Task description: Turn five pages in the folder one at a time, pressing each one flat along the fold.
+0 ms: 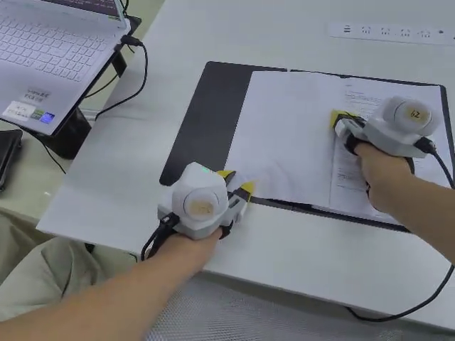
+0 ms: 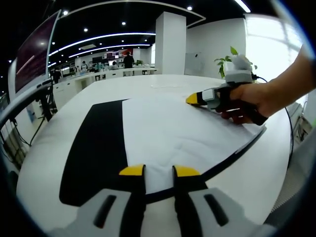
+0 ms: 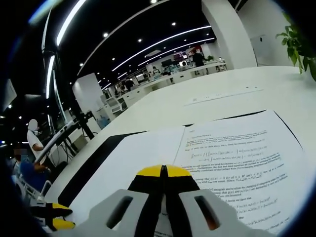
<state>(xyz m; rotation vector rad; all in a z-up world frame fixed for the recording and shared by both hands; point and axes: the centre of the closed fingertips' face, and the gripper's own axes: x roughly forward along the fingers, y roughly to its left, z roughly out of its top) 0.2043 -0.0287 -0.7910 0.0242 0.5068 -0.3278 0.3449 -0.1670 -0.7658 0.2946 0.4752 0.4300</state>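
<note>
My right gripper (image 3: 163, 171), tips pressed together, flattens the white paper page (image 1: 284, 135) along the fold of the black folder (image 1: 206, 121). My left gripper (image 2: 159, 172), tips slightly parted, seems to steady its corner.

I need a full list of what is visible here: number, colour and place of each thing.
table: one, white, under the folder.
folder: one, black, open on the table.
blank page: one, white, left of the fold.
printed page: one, white, right of the fold.
laptop: one, white, far left.
cable: at least one, black, beside the laptop.
power strip: one, white, far right.
plant: one, green, beyond the table.
left gripper: one, grey with yellow tips, open, at the blank page's near edge.
right gripper: one, same colours, shut, at the fold.
</note>
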